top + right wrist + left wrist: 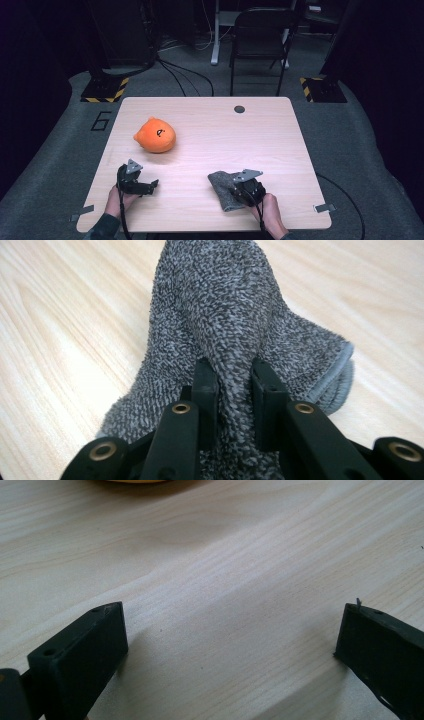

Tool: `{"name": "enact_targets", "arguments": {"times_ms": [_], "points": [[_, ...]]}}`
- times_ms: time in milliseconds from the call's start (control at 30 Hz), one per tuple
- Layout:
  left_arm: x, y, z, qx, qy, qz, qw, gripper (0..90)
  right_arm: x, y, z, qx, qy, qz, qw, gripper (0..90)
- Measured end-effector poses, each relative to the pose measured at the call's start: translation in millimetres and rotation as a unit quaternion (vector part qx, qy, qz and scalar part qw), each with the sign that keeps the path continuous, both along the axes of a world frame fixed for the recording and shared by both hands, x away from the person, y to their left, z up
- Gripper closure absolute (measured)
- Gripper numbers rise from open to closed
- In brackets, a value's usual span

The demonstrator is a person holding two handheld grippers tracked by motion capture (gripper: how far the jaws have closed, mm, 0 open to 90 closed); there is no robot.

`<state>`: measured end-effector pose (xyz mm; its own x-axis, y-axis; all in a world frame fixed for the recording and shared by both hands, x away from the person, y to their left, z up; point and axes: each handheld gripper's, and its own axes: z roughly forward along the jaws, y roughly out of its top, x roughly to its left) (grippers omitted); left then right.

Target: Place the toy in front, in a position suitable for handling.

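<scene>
On the pale wooden counter point(210, 125), an orange plush toy point(155, 135) lies at far left; nearer the front edge, the left tool point(152, 185) rests with jaws apart, while the right tool point(235, 385) is clamped on a pinched fold of the grey towel point(225, 325), front right.

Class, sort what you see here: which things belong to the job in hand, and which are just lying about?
In the job:
- grey towel, pinched in a fold
- right gripper, shut on it

Lying about:
- orange plush toy, apart from both grippers
- left gripper, open over bare table
- chair behind
</scene>
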<state>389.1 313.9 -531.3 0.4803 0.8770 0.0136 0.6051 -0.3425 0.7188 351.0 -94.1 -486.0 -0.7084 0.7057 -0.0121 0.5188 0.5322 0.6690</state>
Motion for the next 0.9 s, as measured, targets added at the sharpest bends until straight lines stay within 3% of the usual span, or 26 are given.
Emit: {"name": "enact_targets", "arguments": {"times_ms": [233, 267, 400, 500, 800, 900], "points": [[0.0, 0.0, 0.0, 0.000, 0.000, 0.000, 1.0000, 0.0, -0.2, -12.9, 17.5, 0.016, -0.017, -0.015, 0.9996, 75.8], [0.0, 0.0, 0.0, 0.000, 0.000, 0.000, 1.0000, 0.0, 0.9, -20.0, 23.8, 0.020, -0.028, -0.024, 0.9991, 75.8], [0.0, 0.0, 0.0, 0.000, 0.000, 0.000, 1.0000, 0.0, 1.8, -31.6, 33.1, 0.027, -0.036, -0.049, 0.9978, 75.8], [0.0, 0.0, 0.0, 0.000, 0.000, 0.000, 1.0000, 0.0, 3.8, -39.1, 37.3, 0.026, -0.047, -0.055, 0.9971, 75.7], [0.0, 0.0, 0.0, 0.000, 0.000, 0.000, 1.0000, 0.0, 18.0, -75.2, 49.6, 0.018, -0.066, -0.113, 0.9912, 75.5], [0.0, 0.0, 0.0, 0.000, 0.000, 0.000, 1.0000, 0.0, 26.5, -87.9, 47.9, 0.013, -0.066, -0.143, 0.9874, 75.4]]}}
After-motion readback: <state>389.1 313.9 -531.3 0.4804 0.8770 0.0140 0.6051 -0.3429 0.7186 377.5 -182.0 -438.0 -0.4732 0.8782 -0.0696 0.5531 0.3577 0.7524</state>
